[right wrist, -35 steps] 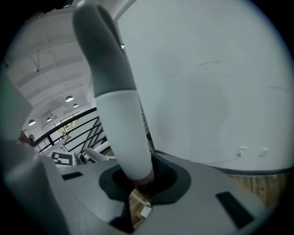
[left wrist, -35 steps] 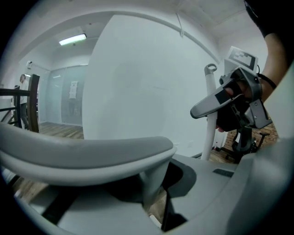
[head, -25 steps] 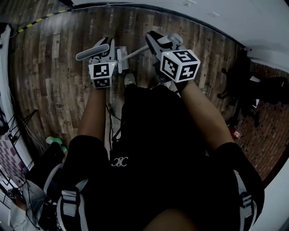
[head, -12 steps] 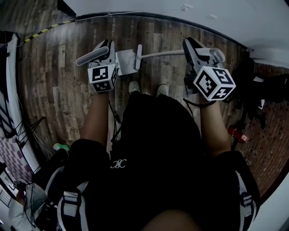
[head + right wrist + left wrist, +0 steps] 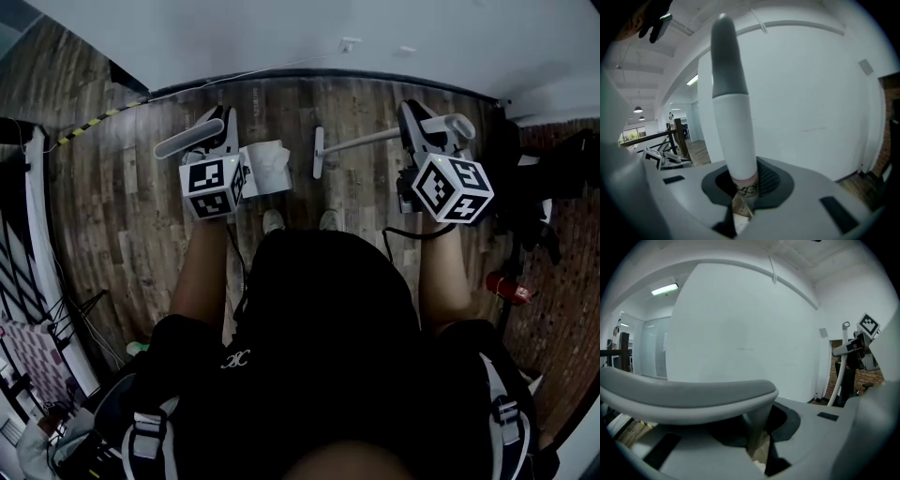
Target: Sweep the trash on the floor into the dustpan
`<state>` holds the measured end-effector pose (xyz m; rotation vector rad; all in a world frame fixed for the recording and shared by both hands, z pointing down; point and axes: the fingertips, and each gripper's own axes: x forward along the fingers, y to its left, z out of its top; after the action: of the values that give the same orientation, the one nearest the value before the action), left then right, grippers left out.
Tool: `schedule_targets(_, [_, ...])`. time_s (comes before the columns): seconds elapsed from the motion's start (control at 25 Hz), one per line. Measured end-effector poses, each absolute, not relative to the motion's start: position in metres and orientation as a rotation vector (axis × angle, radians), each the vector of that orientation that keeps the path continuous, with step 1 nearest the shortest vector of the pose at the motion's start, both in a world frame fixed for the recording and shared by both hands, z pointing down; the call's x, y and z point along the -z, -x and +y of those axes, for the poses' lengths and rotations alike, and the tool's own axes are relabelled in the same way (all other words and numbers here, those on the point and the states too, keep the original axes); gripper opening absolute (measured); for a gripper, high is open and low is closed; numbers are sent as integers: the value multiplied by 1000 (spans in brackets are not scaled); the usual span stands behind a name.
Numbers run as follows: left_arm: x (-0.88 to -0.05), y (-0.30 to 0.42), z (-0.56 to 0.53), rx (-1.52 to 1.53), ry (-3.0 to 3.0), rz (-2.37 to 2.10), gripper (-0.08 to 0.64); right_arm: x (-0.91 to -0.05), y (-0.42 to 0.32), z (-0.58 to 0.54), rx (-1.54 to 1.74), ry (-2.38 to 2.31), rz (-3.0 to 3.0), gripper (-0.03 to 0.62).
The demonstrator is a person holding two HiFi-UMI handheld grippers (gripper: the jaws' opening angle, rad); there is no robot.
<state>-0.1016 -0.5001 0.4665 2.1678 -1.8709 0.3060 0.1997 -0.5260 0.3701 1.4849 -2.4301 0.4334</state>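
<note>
In the head view my left gripper [image 5: 223,133] is shut on the grey handle [image 5: 187,139] of a white dustpan [image 5: 253,183], which sits on the wooden floor and holds a crumpled white piece of trash [image 5: 272,157]. My right gripper [image 5: 424,129] is shut on the white broom handle [image 5: 375,139]; the broom's narrow head [image 5: 319,154] stands a little right of the dustpan, apart from it. In the left gripper view the grey handle [image 5: 684,397] lies across the shut left gripper [image 5: 759,441]. The right gripper view shows the broom handle [image 5: 736,122] rising from the shut right gripper [image 5: 740,197].
A white wall with a dark baseboard [image 5: 309,77] runs close ahead. The person's shoes [image 5: 273,221] stand just behind the dustpan. A yellow-black striped line [image 5: 94,122] crosses the floor at left. A red object [image 5: 511,286] and dark equipment [image 5: 562,178] sit at right.
My right gripper has swung to the right with the broom, so the broom head has drawn away from the dustpan. The left gripper and dustpan have stayed about where they were.
</note>
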Motion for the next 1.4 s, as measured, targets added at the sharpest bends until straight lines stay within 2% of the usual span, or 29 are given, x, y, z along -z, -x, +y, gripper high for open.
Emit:
schedule_targets(0.32, [-408, 30, -527, -319, -2271, -1822, 55, -387, -281, -541, -466, -1626, -2337, 57])
schedule_targets(0.68, [-372, -34, -547, -358, -2361, -1747, 54, -373, -326, -547, -450, -1715, -2291, 54])
schedule_targets(1.4, [-362, -48, -556, -311, -2386, -1720, 52, -361, -350, -548, -314, -1779, -2242, 54])
